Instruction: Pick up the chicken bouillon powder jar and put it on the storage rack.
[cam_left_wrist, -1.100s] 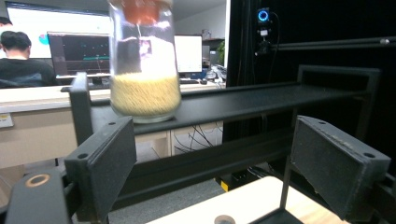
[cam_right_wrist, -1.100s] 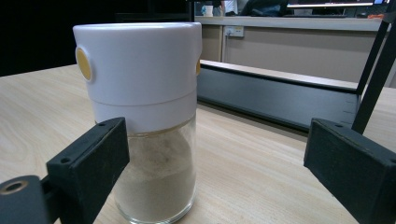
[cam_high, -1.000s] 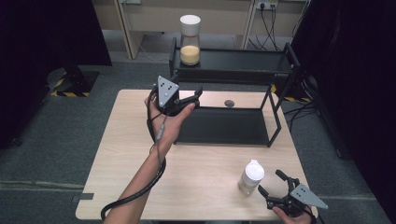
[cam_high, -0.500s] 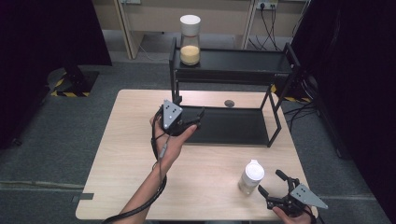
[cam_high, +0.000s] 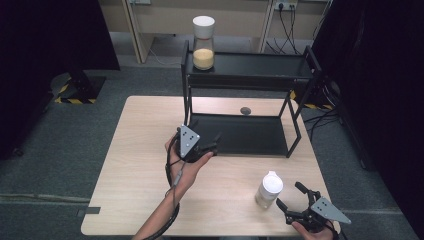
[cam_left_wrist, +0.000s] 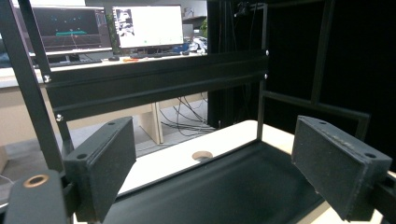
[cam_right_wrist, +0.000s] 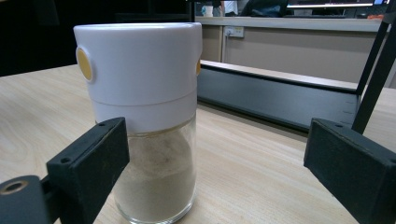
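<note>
The right gripper (cam_high: 292, 196) is positioned at the near right corner of the table (cam_high: 130, 190), held low, with its jaws spread wide and gripping nothing. The jar (cam_high: 269, 189), a clear glass body with a white cap, stands upright on the table just beyond and to the left of this gripper. In the right gripper view the jar (cam_right_wrist: 147, 116) sits close in front of the left jaw and is not enclosed between the jaws; contact with that jaw cannot be determined. Its contents are a pale powder filling the glass portion, and the cap carries round yellow buttons on its sides. The left gripper (cam_high: 209, 145) is held in the person's left hand (cam_high: 186, 167) near the table centre, directly at the front edge of the black rack (cam_high: 299, 127). Its jaws are also fully apart and hold nothing. In the left gripper view the jaws point into the lower shelf (cam_left_wrist: 210, 186) of the rack, with the upper shelf rail crossing above them. A round hole (cam_high: 245, 110) in the tabletop lies behind the lower shelf. On the upper shelf, at its far left corner, a second jar (cam_high: 203, 42) stands upright, white-capped and partly filled with yellow-orange material.
</note>
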